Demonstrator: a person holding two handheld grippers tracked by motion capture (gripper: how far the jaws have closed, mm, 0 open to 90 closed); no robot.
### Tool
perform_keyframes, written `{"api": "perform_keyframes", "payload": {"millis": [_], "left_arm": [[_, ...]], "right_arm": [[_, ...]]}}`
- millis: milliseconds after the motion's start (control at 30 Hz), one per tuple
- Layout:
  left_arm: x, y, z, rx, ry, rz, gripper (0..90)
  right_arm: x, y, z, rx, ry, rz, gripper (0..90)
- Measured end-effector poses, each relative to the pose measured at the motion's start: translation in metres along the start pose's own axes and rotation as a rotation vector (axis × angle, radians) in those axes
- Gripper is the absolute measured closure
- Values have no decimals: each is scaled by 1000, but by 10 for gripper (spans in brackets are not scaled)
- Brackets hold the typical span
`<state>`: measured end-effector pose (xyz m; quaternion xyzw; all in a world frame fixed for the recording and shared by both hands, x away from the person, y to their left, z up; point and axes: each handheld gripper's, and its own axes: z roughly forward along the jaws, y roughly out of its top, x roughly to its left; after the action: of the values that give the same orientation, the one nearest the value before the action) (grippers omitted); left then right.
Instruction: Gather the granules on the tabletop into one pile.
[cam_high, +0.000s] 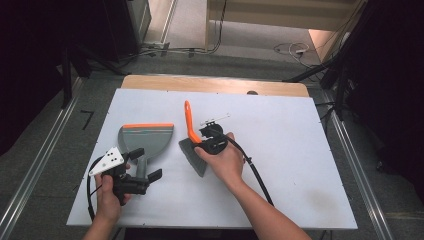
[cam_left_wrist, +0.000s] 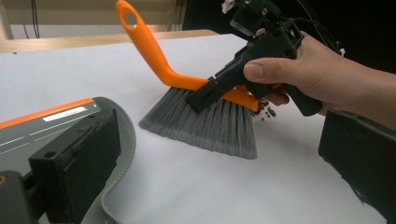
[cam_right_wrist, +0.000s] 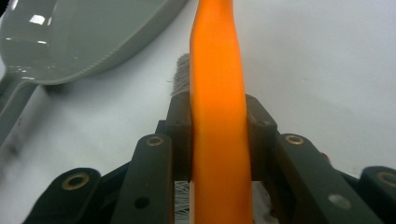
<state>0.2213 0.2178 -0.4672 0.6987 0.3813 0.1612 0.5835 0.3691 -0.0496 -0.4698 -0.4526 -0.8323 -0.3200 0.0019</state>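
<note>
Both grippers are black, pistol-shaped. The left gripper (cam_high: 145, 174) carries a grey three-cornered plate (cam_high: 108, 160) with small dark dots. The right gripper (cam_high: 204, 140) trails a black cable (cam_high: 252, 169). The forearms are bare.

On the table (cam_high: 300, 150) we find the dustpan (cam_high: 148, 138) to the left and the brush (cam_high: 192, 145) just to its right, the two apart. The brush's bristles rest on the table, its handle rising toward the far edge (small bits lie beside the bristles (cam_left_wrist: 266, 112)). Our left gripper (cam_high: 147, 165) straddles the dustpan's handle at the near side; our right gripper (cam_high: 202, 141) clamps the brush's handle.
</note>
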Motion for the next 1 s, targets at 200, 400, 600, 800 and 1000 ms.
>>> {"api": "perform_keyframes", "payload": {"millis": [200,400,600,800,1000], "left_arm": [[-1,0,0,-2,0,0,0],[-1,0,-1,0,3,1,0],[-1,0,0,0,2,1,0],[-1,0,0,2,4,2,0],[-1,0,-1,1,4,1,0]], "right_arm": [[-14,-7,-6,0,-15,40,672],[-23,-12,-13,-10,-41,54,672],[-32,-16,-21,-13,-66,65,671],[-43,-20,-28,-16,-79,88,671],[-53,-24,-34,-22,-92,102,670]]}}
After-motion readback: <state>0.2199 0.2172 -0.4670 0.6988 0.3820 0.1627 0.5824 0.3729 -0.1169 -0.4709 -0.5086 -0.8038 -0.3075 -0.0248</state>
